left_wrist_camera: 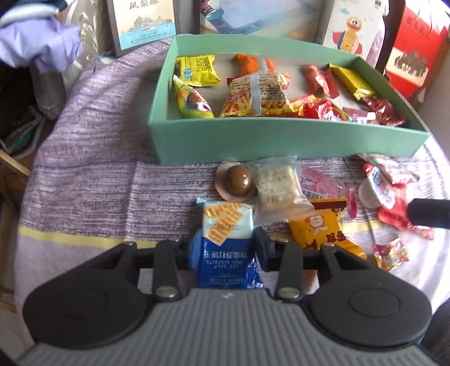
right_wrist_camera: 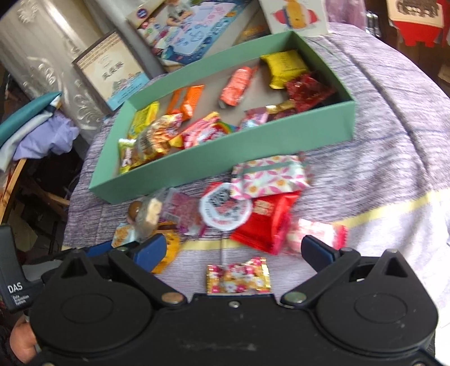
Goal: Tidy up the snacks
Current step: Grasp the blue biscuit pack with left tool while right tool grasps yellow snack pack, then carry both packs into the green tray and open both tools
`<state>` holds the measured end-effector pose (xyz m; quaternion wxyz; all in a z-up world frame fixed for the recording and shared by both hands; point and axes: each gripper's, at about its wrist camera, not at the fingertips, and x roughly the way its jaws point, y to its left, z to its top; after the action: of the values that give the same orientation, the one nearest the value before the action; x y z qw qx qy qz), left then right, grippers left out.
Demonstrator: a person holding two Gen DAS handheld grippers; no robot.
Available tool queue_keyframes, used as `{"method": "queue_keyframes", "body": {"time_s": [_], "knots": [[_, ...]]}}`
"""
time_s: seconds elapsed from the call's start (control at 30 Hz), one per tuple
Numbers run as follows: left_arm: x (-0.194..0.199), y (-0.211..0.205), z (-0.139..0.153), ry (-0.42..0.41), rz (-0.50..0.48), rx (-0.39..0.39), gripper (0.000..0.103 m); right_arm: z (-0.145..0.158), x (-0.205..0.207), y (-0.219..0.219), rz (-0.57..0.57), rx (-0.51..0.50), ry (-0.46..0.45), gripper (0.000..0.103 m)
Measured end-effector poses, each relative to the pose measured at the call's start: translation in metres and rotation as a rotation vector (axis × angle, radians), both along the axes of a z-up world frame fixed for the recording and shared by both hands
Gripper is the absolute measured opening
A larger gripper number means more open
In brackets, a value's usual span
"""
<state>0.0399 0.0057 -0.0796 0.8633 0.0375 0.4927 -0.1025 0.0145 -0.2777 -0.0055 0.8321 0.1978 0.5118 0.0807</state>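
A green box on the purple striped cloth holds several wrapped snacks. In front of it lies a loose pile: a brown egg snack, a white nougat packet, an orange packet, a jelly cup, a red packet and a pink floral packet. My left gripper is shut on a blue-and-white cracker packet, pinched at its sides and lying on the cloth. My right gripper stands open above a small red-gold candy, not touching it.
Printed cartons lean upright behind the box, with a red carton at the back right. A heap of lilac fabric lies off the table's left edge. Bare cloth stretches left of the box and pile.
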Motion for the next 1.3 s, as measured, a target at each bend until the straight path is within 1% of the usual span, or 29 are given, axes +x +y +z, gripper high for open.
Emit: {"method": "queue_keyframes", "body": {"time_s": [0.07,0.1,0.13,0.2,0.27,0.47,0.53,0.6,0.63,0.67,0.73,0.8,0.87,0.93,0.97,1.17,1.3], "knots": [[-0.002,0.011,0.001,0.001,0.017,-0.02,0.038,0.004,0.004,0.013,0.037,-0.003,-0.011,0.102],[-0.003,0.016,0.002,0.001,0.025,-0.026,0.038,0.005,0.005,0.02,0.059,-0.005,-0.016,0.1],[-0.005,0.021,0.002,0.003,0.03,-0.029,0.038,0.006,0.007,0.027,0.082,-0.008,-0.019,0.095],[-0.007,0.031,0.003,0.004,0.039,-0.037,0.038,0.006,0.01,0.043,0.121,-0.019,-0.02,0.091],[-0.009,0.041,0.003,0.005,0.049,-0.044,0.038,0.003,0.015,0.058,0.16,-0.035,-0.016,0.079],[-0.013,0.06,0.003,0.006,0.077,-0.086,0.039,-0.006,0.03,0.1,0.234,-0.097,-0.01,0.068],[-0.013,0.062,0.003,0.006,0.076,-0.09,0.039,-0.009,0.032,0.112,0.265,-0.135,-0.014,0.067],[-0.014,0.061,0.003,0.006,0.072,-0.092,0.042,-0.015,0.03,0.119,0.291,-0.157,-0.001,0.057],[-0.014,0.06,0.003,0.006,0.068,-0.092,0.046,-0.019,0.03,0.12,0.299,-0.159,0.012,0.048],[-0.014,0.059,0.002,0.005,0.064,-0.09,0.047,-0.022,0.029,0.119,0.303,-0.16,0.018,0.044],[-0.015,0.054,0.002,0.002,0.052,-0.08,0.054,-0.022,0.024,0.117,0.31,-0.163,-0.002,0.041],[-0.016,0.051,0.001,-0.003,0.046,-0.066,0.055,-0.021,0.019,0.111,0.307,-0.172,-0.015,0.038],[-0.017,0.048,0.001,-0.011,0.045,-0.05,0.053,-0.021,0.015,0.101,0.29,-0.171,-0.015,0.037],[-0.018,0.046,0.001,-0.025,0.052,-0.015,0.038,-0.02,0.01,0.09,0.268,-0.162,-0.013,0.037],[-0.019,0.046,0.001,-0.025,0.051,-0.014,0.038,-0.019,0.008,0.085,0.257,-0.157,-0.014,0.037],[-0.016,0.057,0.007,0.006,0.092,-0.076,0.037,-0.006,-0.001,0.058,0.21,-0.096,-0.046,0.037],[-0.016,0.055,0.024,-0.014,0.093,-0.109,0.037,0.005,-0.001,0.048,0.193,-0.049,-0.081,0.037]]}}
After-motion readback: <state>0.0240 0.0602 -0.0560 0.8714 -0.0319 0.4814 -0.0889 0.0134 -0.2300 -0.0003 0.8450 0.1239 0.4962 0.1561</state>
